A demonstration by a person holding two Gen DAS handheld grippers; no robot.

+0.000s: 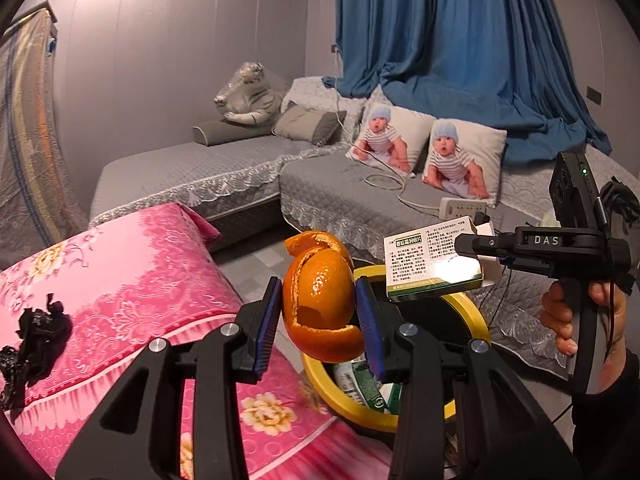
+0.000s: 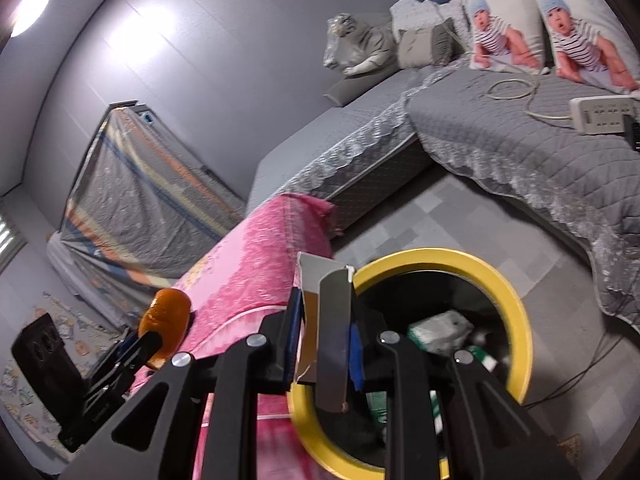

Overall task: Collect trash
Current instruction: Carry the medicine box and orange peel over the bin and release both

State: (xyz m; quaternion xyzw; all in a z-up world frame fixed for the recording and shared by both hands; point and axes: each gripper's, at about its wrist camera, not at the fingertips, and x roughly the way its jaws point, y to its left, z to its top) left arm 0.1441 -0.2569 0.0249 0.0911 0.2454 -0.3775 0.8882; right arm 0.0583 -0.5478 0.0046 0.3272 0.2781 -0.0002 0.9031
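Now orange peel (image 1: 322, 300) between left gripper (image 1: 320, 312) pads, above bin (image 1: 320, 384).

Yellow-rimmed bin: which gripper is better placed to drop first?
Right, probably. The right gripper, shut on the medicine box, already hangs over the yellow-rimmed bin's opening. The left gripper, shut on the orange peel, sits nearer the rim beside the pink quilt.

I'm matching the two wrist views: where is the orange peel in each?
Left wrist: the curled orange peel sits centre, clamped in the left hand-held gripper.
Right wrist: it sits lower left.
Shared landmark: the round yellow-rimmed bin.
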